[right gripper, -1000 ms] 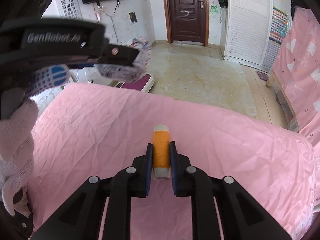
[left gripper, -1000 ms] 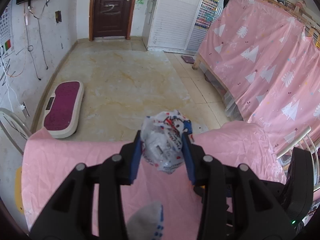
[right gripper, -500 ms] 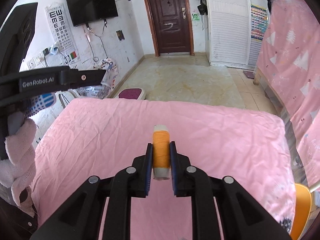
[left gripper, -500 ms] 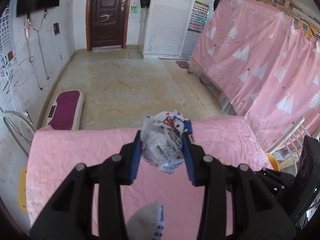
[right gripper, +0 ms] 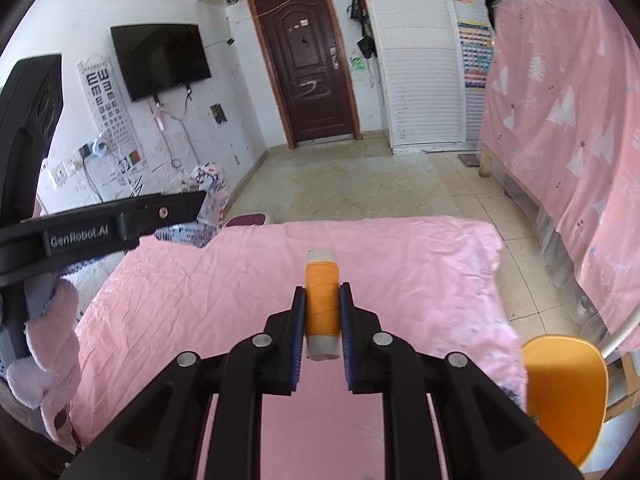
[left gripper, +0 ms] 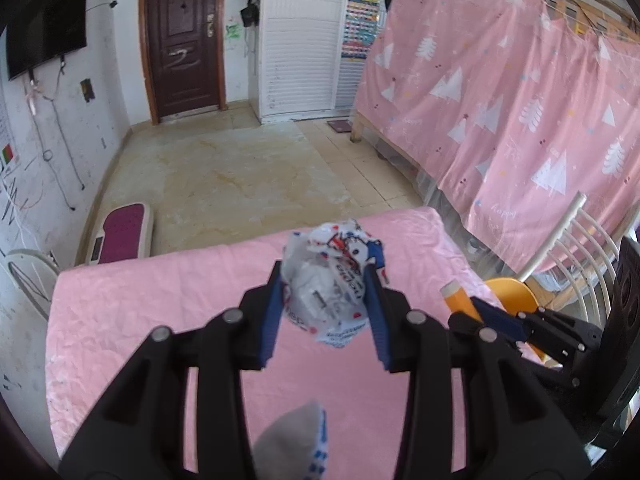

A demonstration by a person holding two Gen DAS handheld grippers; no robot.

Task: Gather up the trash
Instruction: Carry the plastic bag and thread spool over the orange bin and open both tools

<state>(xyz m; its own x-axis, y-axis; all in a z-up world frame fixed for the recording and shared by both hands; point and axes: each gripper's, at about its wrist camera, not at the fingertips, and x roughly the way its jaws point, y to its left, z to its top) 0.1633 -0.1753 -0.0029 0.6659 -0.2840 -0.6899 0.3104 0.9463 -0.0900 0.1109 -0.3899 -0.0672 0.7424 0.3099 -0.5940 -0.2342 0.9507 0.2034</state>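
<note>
My left gripper (left gripper: pixel 326 292) is shut on a crumpled white wrapper (left gripper: pixel 328 276) with red and blue print, held above the pink-sheeted table (left gripper: pixel 160 300). My right gripper (right gripper: pixel 322 308) is shut on an orange spool of thread (right gripper: pixel 321 300) with pale ends, held upright over the same pink sheet (right gripper: pixel 240 280). In the left wrist view the right gripper (left gripper: pixel 472 308) shows at the right with the orange spool (left gripper: pixel 456 298) in it. In the right wrist view the left gripper (right gripper: pixel 196 208) reaches in from the left with the wrapper (right gripper: pixel 208 184) at its tip.
An orange chair seat (right gripper: pixel 560 384) stands at the table's right edge, beside a white chair back (left gripper: pixel 576 248). A pink curtained bed frame (left gripper: pixel 500 112) fills the right side. A maroon scale (left gripper: pixel 120 236) lies on the floor beyond the table. A gloved hand (right gripper: pixel 48 344) holds the left gripper.
Both grippers have moved back and up from the table with their loads still held. More of the room and the table's far edge shows now, and the right gripper has come into the left view.
</note>
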